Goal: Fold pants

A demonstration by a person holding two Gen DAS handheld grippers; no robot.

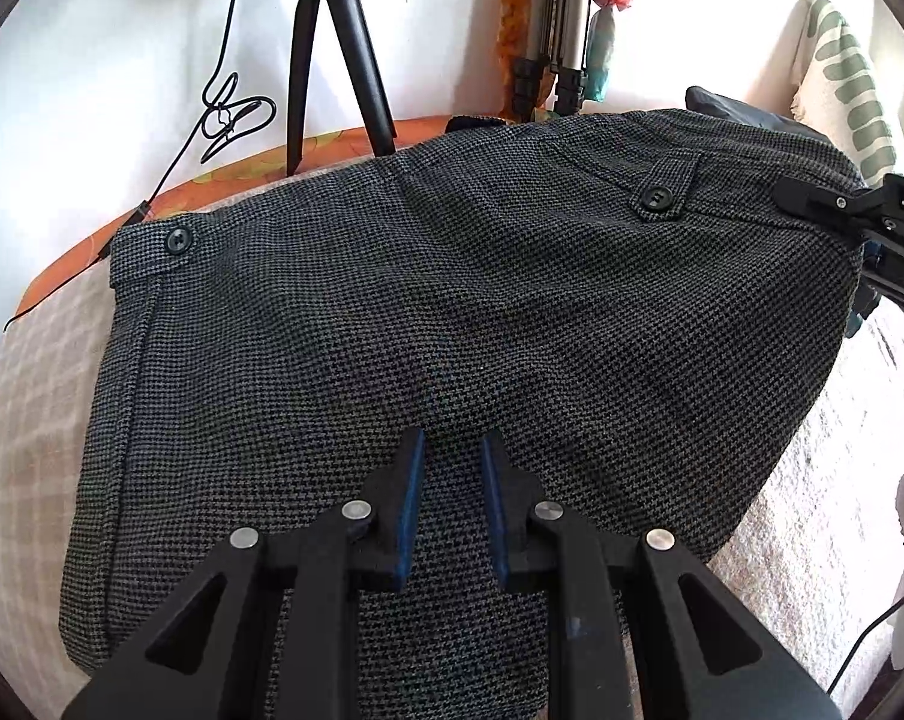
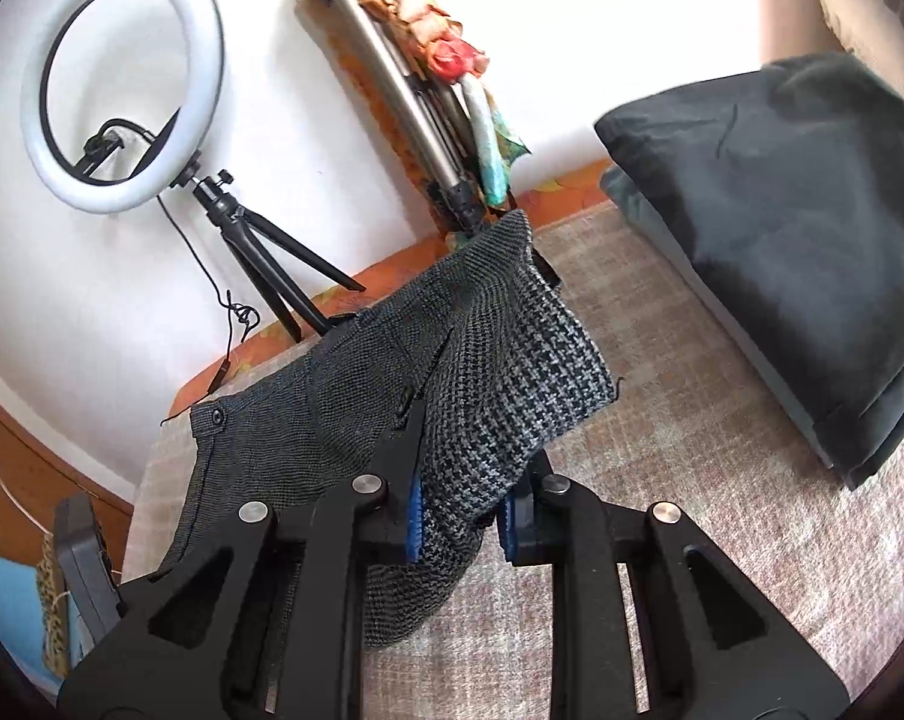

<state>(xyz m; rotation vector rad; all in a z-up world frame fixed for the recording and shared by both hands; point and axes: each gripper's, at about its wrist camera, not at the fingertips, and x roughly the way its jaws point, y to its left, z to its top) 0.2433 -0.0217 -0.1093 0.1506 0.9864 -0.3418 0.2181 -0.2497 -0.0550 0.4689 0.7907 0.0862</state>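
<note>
The dark grey houndstooth pants (image 1: 428, 324) lie folded on a pale checked bed cover, waistband with two black buttons at the far edge. My left gripper (image 1: 454, 450) hovers over the near part of the pants, jaws a little apart with nothing between them. My right gripper (image 2: 469, 480) is shut on the right edge of the pants (image 2: 499, 372) and lifts it off the bed; it also shows at the right edge of the left wrist view (image 1: 823, 198), clamped on the fabric.
A black tripod (image 1: 332, 60) with a ring light (image 2: 122, 84) and a silver tripod (image 1: 562, 30) stand against the white wall behind the bed. A dark folded garment (image 2: 799, 228) lies on the bed cover (image 2: 661, 420) to the right. A cable (image 1: 224, 114) hangs at the wall.
</note>
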